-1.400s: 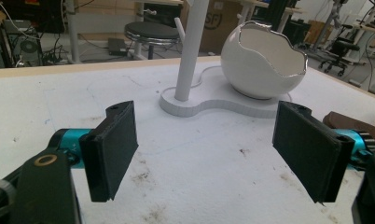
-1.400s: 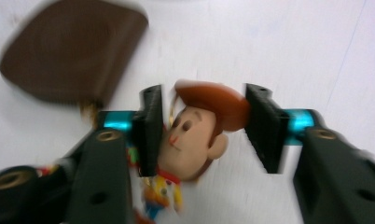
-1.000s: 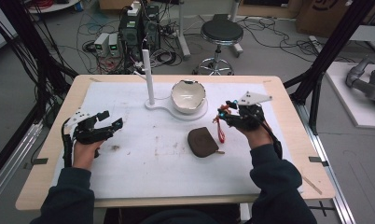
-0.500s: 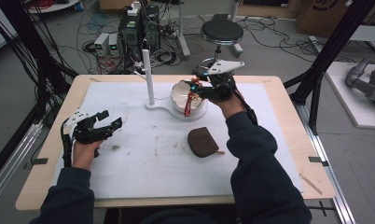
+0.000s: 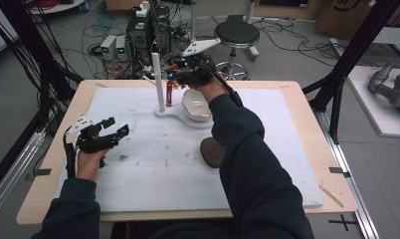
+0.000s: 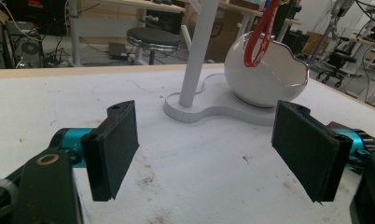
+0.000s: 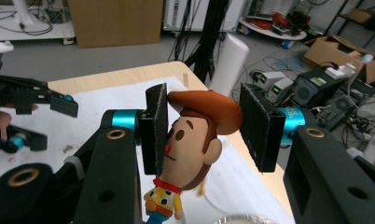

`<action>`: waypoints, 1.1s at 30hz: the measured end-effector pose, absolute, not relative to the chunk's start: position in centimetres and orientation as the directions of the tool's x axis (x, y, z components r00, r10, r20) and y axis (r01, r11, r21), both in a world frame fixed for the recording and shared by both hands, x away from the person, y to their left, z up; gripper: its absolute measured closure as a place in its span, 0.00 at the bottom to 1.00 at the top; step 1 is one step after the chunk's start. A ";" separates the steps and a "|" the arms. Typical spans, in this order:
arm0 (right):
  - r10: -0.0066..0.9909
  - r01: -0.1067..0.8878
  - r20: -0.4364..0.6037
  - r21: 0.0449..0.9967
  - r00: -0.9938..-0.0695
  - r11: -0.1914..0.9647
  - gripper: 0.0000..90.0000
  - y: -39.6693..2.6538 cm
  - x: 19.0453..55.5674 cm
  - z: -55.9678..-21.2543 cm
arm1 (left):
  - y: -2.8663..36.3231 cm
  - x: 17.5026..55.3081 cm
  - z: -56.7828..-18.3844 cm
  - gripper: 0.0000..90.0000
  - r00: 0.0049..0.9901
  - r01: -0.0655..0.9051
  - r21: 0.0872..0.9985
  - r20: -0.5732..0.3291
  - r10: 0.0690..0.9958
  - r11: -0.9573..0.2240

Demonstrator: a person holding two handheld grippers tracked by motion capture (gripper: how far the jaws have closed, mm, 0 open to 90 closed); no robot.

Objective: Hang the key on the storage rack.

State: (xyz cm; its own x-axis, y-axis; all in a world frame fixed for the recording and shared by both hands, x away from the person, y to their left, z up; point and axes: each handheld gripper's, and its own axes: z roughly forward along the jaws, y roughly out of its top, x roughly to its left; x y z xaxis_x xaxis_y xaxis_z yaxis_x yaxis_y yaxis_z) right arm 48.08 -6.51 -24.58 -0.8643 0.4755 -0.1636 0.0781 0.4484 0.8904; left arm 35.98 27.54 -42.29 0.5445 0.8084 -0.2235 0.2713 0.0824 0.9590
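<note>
My right gripper (image 5: 178,75) hangs over the far middle of the table, beside the top of a white post (image 5: 158,79). It is shut on a small cowboy figure (image 7: 195,140) with a brown hat, held by the head between the pads. A red strap (image 5: 168,93) dangles from the figure next to the post and shows as a red strap (image 6: 262,32) in the left gripper view. The post shares a white base (image 5: 175,115) with a white bowl (image 5: 195,104). My left gripper (image 5: 113,130) rests at the table's left, open and holding nothing (image 6: 206,149).
A dark brown object (image 5: 210,152) lies on the white mat (image 5: 153,169), partly hidden by the person's right sleeve. A stool (image 5: 236,35), cables and electronics stand on the floor beyond the far edge. Black frame posts flank the table.
The right gripper has carried the figure and its strap from the table's right side, leftward, up and away to the top of the post. The left gripper has stayed put.
</note>
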 end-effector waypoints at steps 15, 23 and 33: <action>0.505 0.113 -0.181 0.860 -0.844 0.497 0.61 -2.2 50.6 -24.5 | 27.7 35.8 -42.2 0.25 0.543 0.268 0.959 -0.225 0.809 0.087; 0.558 0.205 -0.147 0.831 -0.816 0.518 0.61 -4.2 51.8 -27.4 | 27.7 35.8 -42.3 0.25 0.544 0.269 0.959 -0.226 0.808 0.088; 0.628 0.247 -0.114 0.855 -0.769 0.457 0.48 -10.8 50.7 -29.6 | 27.7 35.8 -42.3 0.25 0.544 0.277 0.958 -0.223 0.809 0.078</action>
State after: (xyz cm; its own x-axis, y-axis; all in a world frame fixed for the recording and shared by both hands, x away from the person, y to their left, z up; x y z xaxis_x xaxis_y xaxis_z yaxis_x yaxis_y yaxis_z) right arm 50.72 -10.78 -29.63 -0.7695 0.6285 -0.1138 0.2467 0.4568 0.8547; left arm 35.83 27.65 -42.27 0.5438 0.8090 -0.2233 0.2772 0.0780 0.9577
